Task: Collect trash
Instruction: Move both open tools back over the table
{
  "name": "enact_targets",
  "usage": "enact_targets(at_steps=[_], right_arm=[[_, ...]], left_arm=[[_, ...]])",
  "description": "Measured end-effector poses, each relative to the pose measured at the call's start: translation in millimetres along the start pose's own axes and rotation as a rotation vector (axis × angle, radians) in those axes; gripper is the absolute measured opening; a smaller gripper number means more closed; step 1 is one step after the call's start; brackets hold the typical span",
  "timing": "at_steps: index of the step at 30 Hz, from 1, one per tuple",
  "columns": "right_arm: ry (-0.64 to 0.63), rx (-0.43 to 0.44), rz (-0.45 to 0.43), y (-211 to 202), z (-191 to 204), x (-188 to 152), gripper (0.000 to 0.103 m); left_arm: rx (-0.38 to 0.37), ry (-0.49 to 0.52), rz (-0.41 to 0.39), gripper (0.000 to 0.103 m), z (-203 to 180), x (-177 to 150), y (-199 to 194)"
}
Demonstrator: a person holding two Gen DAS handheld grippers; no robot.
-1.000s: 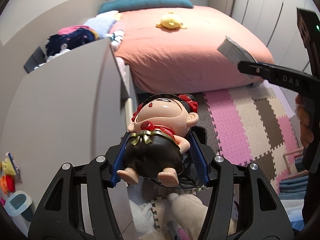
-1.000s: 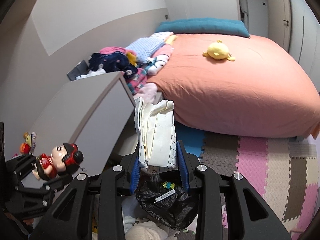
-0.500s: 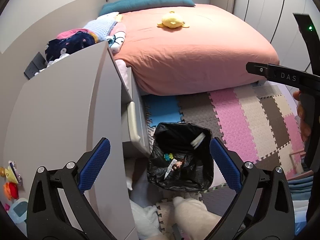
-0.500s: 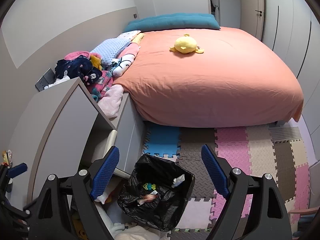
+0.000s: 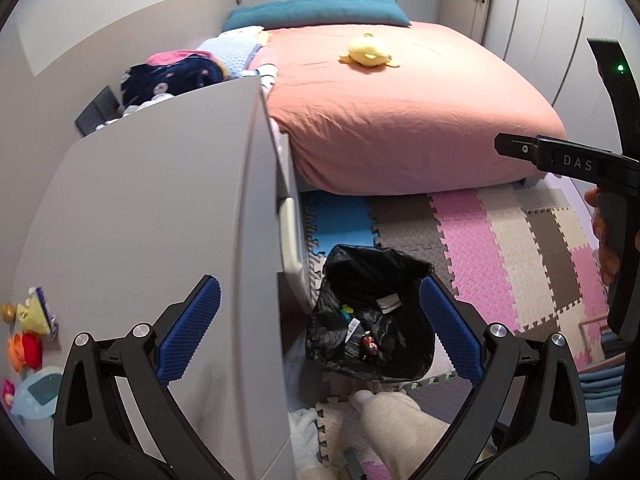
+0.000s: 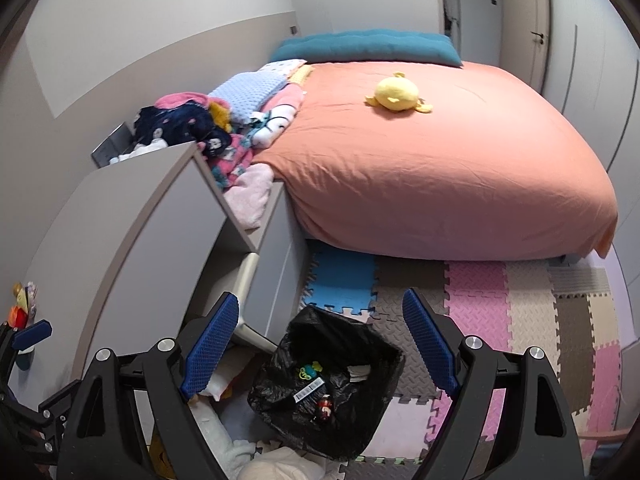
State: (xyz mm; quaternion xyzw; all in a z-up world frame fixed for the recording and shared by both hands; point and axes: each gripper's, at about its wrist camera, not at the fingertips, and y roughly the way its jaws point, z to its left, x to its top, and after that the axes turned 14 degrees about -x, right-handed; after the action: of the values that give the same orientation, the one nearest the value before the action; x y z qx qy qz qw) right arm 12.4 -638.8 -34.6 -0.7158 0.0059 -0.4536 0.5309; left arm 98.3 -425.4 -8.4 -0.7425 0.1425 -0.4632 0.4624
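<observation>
- The left gripper hung with its jaws wide apart and empty, above the black trash bag on the foam floor mat.
- The right gripper was also spread wide with nothing between its blue pads, and it hovered over the same bag.
- The bag stood near the grey cabinet, just beside its lower drawer, with the bed far behind.
- Its mouth pointed upward, open; its long axis looked roughly vertical, a little leaning.
- Inside lay a small figurine, a barcode wrapper and white paper.
- The risk, I judge: the soft rim could fold inward, so the next piece of trash may fall beside the bag.
- A low gripper could also tip the light bag.
</observation>
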Motion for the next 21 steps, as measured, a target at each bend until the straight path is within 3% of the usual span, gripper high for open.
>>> enact_targets(at_steps=[21], right_arm=[[-0.195,0.172,-0.043,-50.2,135.1,-21.7,0.084]], left_arm=[[0.128,-0.151,-0.102,0.097,83.2,-61.5,-86.3]])
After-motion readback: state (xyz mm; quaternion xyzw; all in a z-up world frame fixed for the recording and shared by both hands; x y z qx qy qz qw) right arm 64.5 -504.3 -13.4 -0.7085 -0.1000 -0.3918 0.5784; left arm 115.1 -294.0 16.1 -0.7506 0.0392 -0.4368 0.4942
